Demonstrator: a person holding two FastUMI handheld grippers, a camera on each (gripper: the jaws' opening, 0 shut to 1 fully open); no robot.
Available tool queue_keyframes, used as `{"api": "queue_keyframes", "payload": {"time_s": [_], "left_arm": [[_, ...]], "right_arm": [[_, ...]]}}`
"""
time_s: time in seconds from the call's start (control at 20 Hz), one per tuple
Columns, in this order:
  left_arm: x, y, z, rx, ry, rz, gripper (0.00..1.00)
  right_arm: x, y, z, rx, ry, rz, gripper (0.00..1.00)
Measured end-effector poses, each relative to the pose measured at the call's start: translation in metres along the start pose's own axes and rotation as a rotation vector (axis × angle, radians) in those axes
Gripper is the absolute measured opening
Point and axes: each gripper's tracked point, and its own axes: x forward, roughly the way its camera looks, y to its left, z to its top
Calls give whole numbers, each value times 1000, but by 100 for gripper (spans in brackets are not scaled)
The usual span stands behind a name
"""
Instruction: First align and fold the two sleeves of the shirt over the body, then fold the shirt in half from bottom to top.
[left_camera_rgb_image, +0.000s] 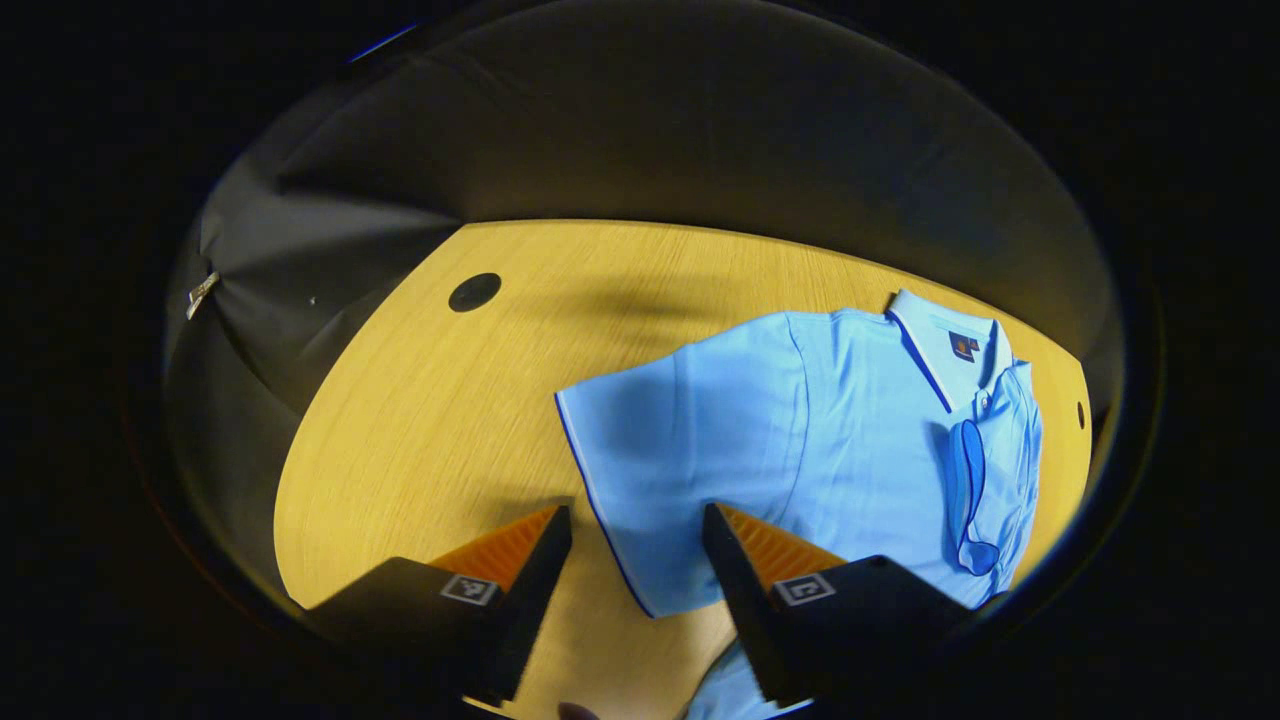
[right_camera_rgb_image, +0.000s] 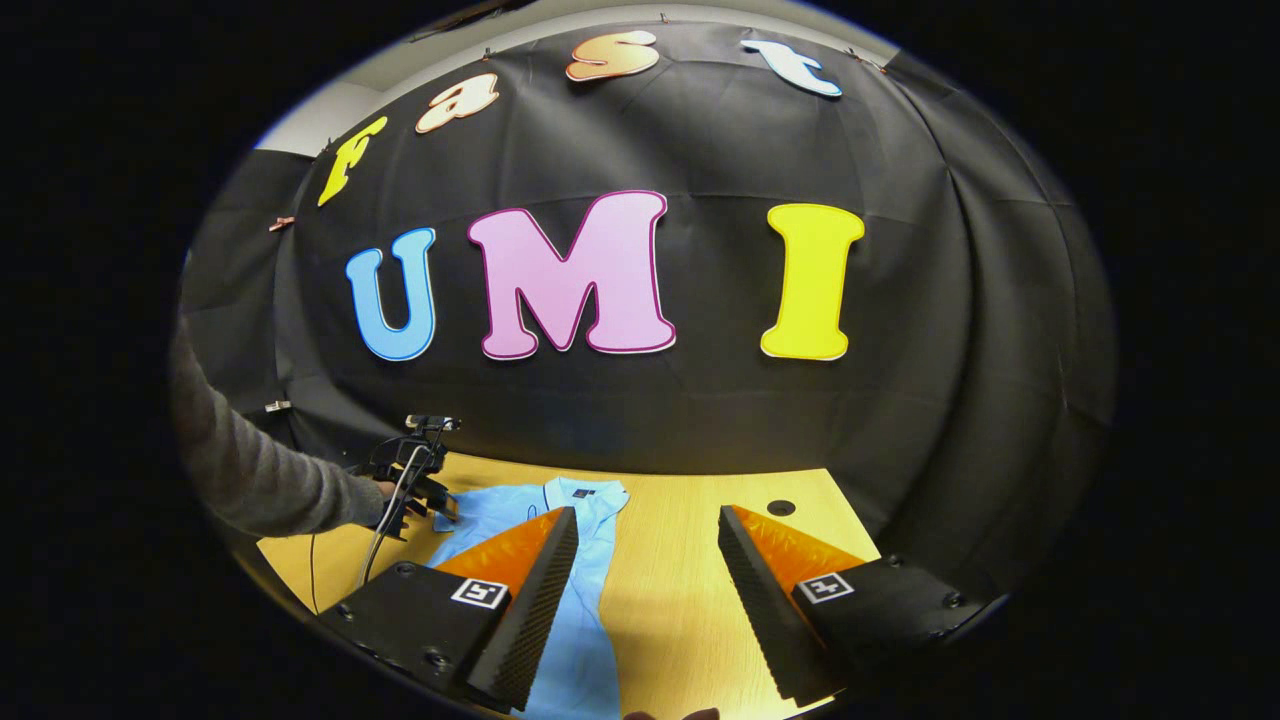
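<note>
Sleeve-folding stage: 1 sleeve lies over the shirt body, 1 lies spread

The light blue polo shirt (left_camera_rgb_image: 850, 440) lies flat on the wooden desk (left_camera_rgb_image: 430, 400), collar away from the person. In the left gripper view the far sleeve (left_camera_rgb_image: 975, 500) looks already folded onto the chest, while the near sleeve (left_camera_rgb_image: 660, 450) lies out flat, its hem between the spread fingers of the left hand-held gripper (left_camera_rgb_image: 637, 545), which hovers empty. The right hand-held gripper (right_camera_rgb_image: 648, 580) is also spread and holds nothing, raised above the desk beside the shirt. Judging by this, the near sleeve wants pinching at its hem and carrying across the body
</note>
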Motion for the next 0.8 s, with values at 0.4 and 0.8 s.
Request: {"api": "queue_keyframes", "payload": {"time_s": [0.4, 0.8], "left_arm": [[-9, -16, 13, -8, -45, -13, 6], [-78, -107, 51, 76, -236, -196, 6]], "right_arm": [[1, -14, -8, 31, 14, -14, 89], [1, -15, -8, 49, 14, -6, 89]]}}
